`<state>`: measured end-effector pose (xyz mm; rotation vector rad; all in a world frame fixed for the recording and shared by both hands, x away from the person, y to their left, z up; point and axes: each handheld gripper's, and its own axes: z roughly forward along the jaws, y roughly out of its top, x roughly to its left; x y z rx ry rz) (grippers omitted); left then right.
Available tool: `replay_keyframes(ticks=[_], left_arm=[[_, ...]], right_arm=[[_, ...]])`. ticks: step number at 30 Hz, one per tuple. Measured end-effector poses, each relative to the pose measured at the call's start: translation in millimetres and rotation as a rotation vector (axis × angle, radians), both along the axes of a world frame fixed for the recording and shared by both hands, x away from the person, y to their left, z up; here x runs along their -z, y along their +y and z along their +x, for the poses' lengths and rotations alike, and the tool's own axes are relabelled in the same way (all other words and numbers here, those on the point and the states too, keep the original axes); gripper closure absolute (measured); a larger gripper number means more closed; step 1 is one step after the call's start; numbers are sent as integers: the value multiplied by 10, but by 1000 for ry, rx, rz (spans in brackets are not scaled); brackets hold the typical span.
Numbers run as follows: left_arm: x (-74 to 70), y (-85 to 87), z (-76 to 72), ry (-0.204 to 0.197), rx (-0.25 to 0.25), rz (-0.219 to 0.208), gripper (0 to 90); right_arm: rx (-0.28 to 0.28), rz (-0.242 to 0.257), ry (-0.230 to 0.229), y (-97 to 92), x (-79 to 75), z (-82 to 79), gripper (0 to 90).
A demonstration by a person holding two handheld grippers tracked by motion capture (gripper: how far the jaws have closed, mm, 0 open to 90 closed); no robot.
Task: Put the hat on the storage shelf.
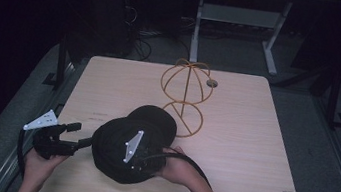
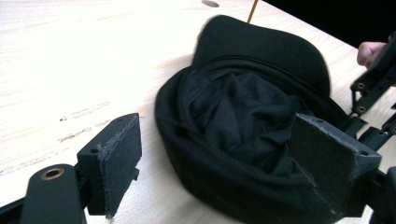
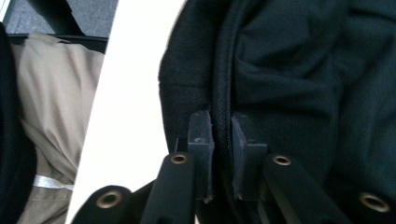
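While the right tool [image 3: 222, 154] pinches the rim of the soft black fabric cap [image 1: 123, 147], the left tool [image 2: 224, 163] gapes beside it. The cap lies on the table [image 1: 253, 138] just before the golden wire stand [image 1: 184, 95], not yet mounted, I judge.

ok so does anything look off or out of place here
Only the black cap: it lies upside down on the table, crown collapsed and its lining bunched up, rather than on the wire hat stand behind it. The right gripper is clamped on its rim; the left gripper is open beside it.
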<state>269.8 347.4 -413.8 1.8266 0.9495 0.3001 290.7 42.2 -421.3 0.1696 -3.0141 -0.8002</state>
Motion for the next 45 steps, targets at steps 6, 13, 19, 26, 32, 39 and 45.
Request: replay_keyframes(ticks=[6, 13, 19, 26, 32, 39, 45], left_arm=[[-10, 12, -7, -8, -3, -20, 165], [-25, -2, -15, -11, 5, -30, 165], [-60, -17, -45, -21, 6, -51, 165], [-88, -130, -85, -24, 45, -37, 165], [-132, -296, -124, -29, 101, -44, 165], [-212, -413, -170, -39, 155, -58, 165], [-300, -454, -282, -62, 251, -101, 165]], right_arm=[[22, 54, 15, -86, -38, -63, 826], [52, 135, 51, -238, -158, -137, 827], [90, 229, 96, -446, -340, -197, 828], [161, 312, 118, -629, -496, -213, 830], [202, 371, 139, -732, -620, -207, 831], [223, 449, 152, -776, -849, -198, 831], [216, 478, 158, -709, -993, -190, 831]])
